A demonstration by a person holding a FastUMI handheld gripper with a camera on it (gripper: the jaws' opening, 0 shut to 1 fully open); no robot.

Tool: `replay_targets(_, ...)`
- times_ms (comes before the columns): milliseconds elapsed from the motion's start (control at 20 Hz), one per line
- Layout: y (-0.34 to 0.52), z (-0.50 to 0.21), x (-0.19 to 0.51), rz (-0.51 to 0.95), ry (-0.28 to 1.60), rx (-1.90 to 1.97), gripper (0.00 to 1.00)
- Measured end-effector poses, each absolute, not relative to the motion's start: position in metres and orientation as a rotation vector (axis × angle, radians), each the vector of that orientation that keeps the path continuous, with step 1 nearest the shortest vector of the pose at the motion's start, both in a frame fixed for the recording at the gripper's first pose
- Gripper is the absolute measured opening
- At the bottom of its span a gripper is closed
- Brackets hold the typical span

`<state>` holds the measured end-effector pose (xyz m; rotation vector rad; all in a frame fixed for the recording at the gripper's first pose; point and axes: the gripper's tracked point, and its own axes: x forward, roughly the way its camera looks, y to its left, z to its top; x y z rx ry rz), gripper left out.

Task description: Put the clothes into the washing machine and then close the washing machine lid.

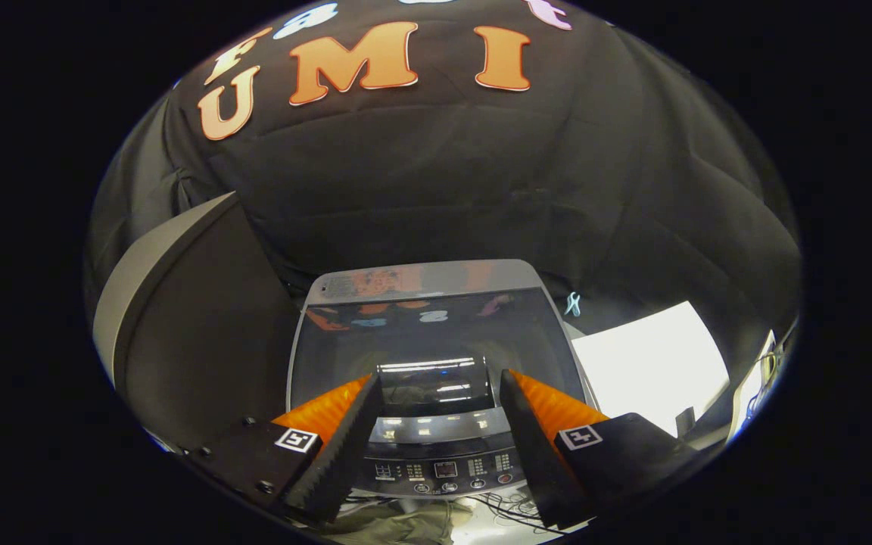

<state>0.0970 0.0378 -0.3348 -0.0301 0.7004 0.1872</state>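
Gripper [440, 393] fingers spread apart, holding nothing. Olive clothes [398, 522] heaped low between fingers, below control panel [443, 473]. Ahead, washing machine [436, 344] with dark glass lid [428, 341] lying shut. White sheet [652, 363] just beside machine.

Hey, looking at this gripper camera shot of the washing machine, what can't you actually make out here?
- Inside of the washing machine: gripper view, the dark glass lid lies flat and mirrors lights, so any clothes inside cannot be told.
- Control panel markings: too small.
- Olive cloth below the open gripper: cut off by the view's edge, partly hidden by a finger.
- Grey curved object beside the machine: cut off, unidentifiable.
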Motion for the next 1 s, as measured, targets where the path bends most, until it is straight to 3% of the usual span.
replay_targets(400,0.020,-0.243,0.096,0.154,0.569,0.016,0.99)
replay_targets(1000,0.012,-0.028,0.093,0.151,0.237,0.013,0.99)
